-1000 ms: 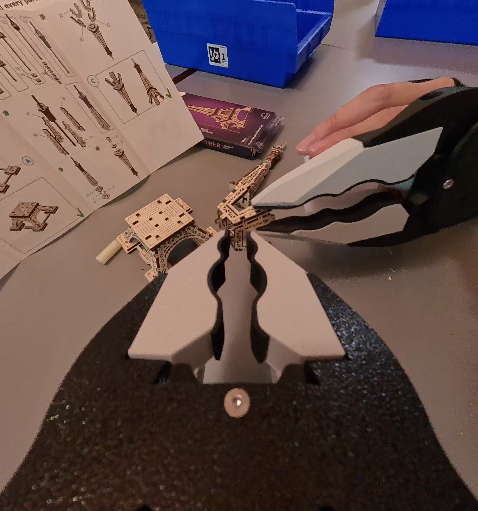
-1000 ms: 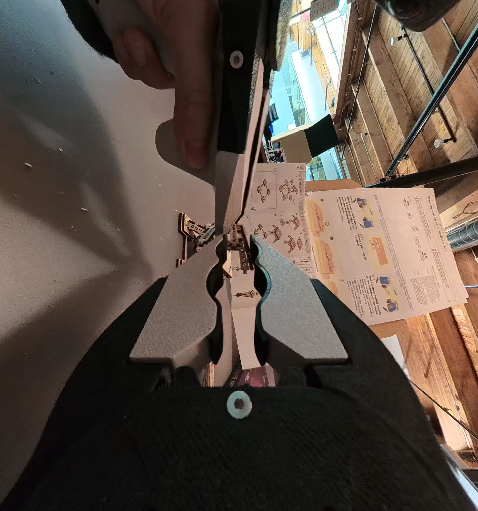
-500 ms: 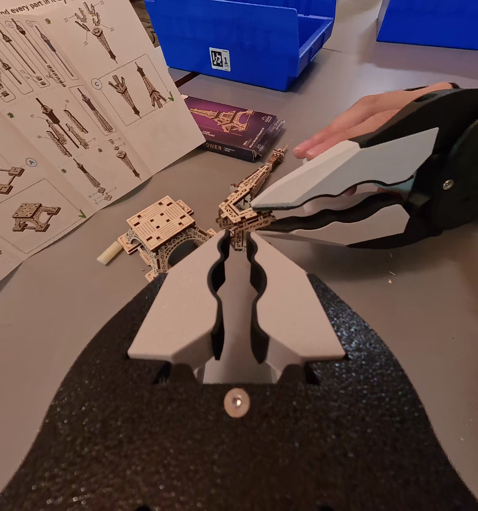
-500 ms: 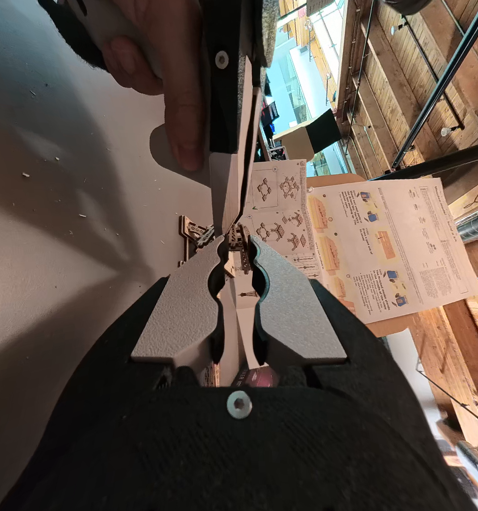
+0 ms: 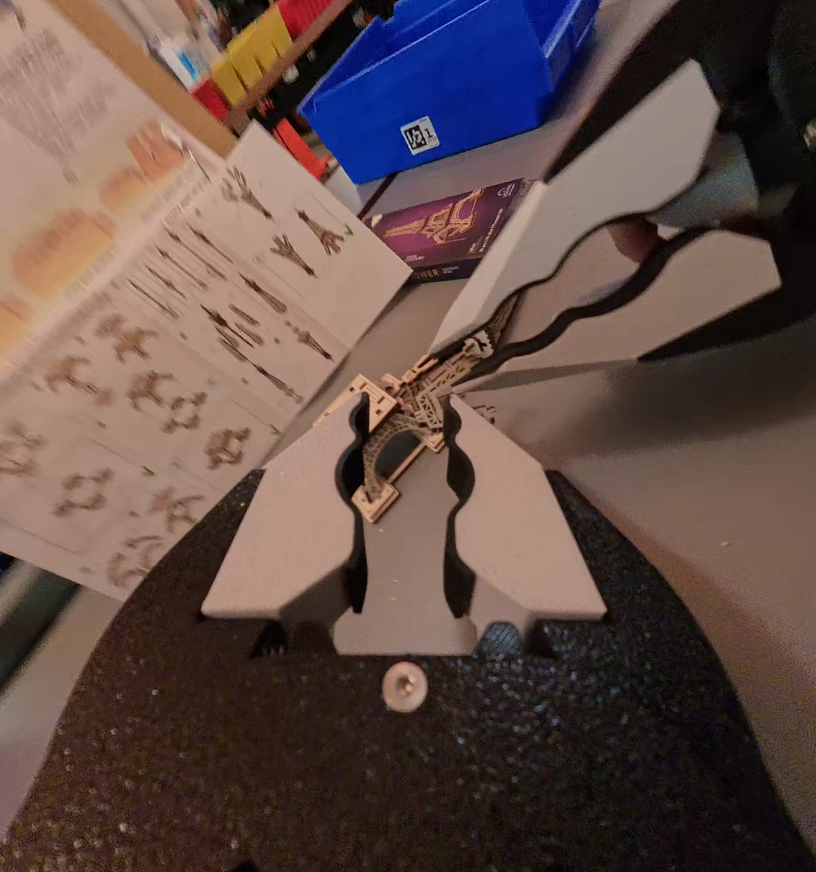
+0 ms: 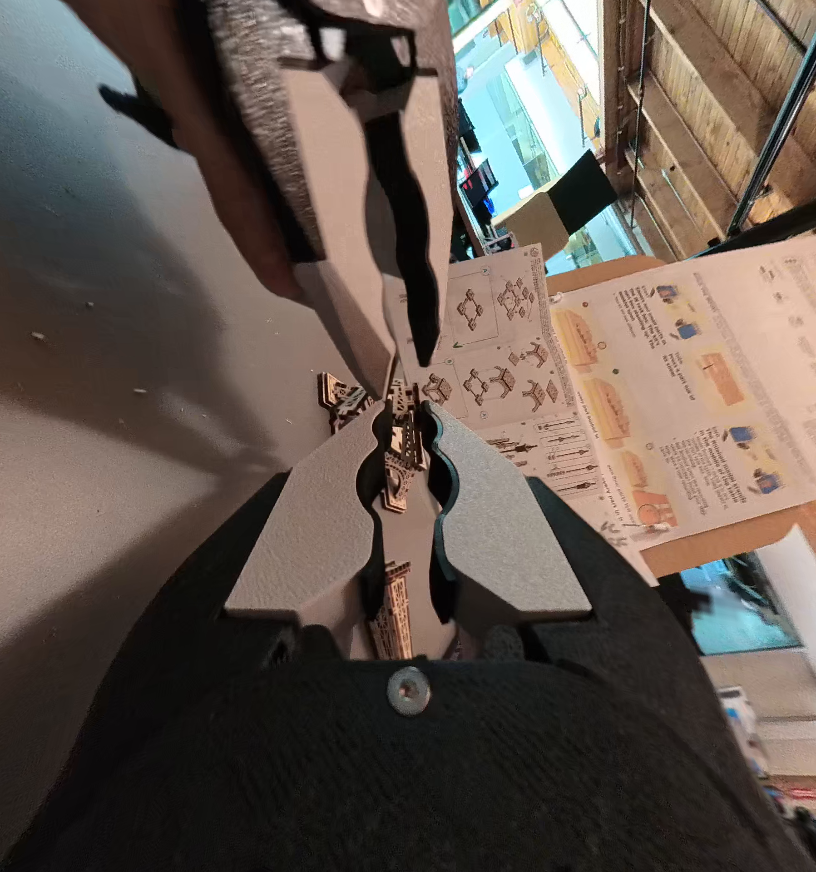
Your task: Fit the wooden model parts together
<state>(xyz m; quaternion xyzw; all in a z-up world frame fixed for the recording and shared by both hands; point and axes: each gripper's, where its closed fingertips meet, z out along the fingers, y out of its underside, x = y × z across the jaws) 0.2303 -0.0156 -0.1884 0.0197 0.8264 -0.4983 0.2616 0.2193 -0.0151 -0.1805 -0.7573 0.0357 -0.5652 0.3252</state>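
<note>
Blue bin (image 5: 448, 89) behind purple box (image 5: 448, 226); contents hidden.

Your left gripper (image 5: 403, 406) points forward, low over the table, its jaws parted. Your right gripper (image 6: 403, 408) comes in from the right, tip almost meeting the left's, rolled onto its side, jaws pinched narrow at the tips.

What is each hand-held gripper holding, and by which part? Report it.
Right hand-held gripper: tower spire section, pinched near its flared lower end. Left hand-held gripper: its fingers flank the arched base at its top platform; a clamp cannot be told.
</note>
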